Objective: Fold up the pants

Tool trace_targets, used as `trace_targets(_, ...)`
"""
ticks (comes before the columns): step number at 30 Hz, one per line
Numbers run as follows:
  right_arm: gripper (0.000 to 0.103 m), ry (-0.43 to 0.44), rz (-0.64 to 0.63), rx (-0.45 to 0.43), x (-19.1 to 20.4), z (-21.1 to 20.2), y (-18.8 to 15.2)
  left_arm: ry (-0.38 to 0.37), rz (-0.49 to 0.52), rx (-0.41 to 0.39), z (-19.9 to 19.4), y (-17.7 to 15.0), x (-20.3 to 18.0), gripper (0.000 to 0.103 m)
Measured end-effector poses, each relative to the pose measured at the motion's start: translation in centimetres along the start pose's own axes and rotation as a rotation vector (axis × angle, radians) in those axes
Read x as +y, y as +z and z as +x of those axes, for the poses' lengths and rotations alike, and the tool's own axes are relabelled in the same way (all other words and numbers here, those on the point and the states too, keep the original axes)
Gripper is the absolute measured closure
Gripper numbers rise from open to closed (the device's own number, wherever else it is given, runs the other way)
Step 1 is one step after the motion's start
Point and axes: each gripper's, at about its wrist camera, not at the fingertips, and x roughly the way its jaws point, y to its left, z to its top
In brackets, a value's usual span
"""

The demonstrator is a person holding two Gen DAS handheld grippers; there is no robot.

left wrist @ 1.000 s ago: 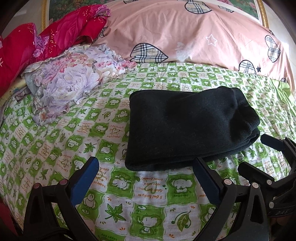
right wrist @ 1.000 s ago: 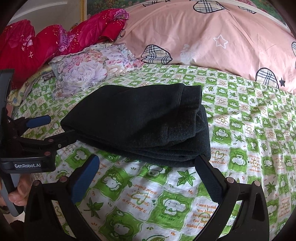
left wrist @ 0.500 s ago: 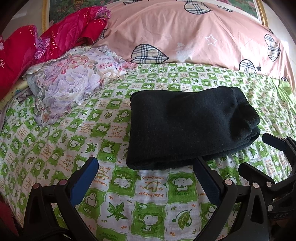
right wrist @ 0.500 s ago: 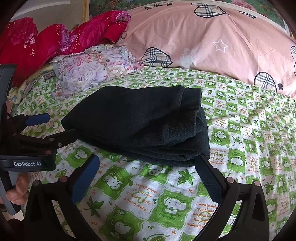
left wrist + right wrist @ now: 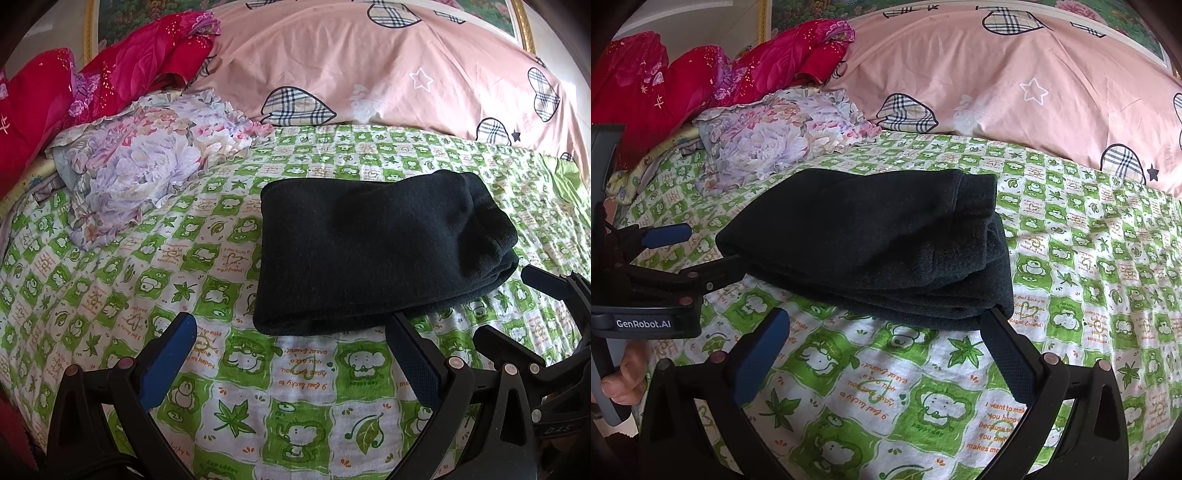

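i see dark pants [image 5: 376, 251] folded on the green checked sheet [image 5: 207, 258], my left gripper [image 5: 291, 354] and right gripper [image 5: 886, 343] both spread wide, holding nothing

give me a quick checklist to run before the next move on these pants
1. Dark pants folded into a compact stack on the green checked bedsheet: ok.
2. Left gripper open and holding nothing: ok.
3. Right gripper open and holding nothing: ok.
4. Layers lined up at the right end of the stack: not ok, the top layer sits short of the lower ones.
5. Floral cloth apart from the pants: ok.
6. Underside of the stack lying flat: cannot tell.
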Motion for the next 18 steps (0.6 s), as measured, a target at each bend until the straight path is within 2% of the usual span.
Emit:
trace_targets(8,0.0,0.037,-0.015,-0.013,0.5,-0.5,0.6,0.0,0.006,0.0,-0.1,0.1,-0.1,0.001)
trace_targets(18,0.0,0.029,-0.029,0.011,0.9,-0.3,1.3,0.002,0.01,0.002,-0.2,0.3,0.0,0.001)
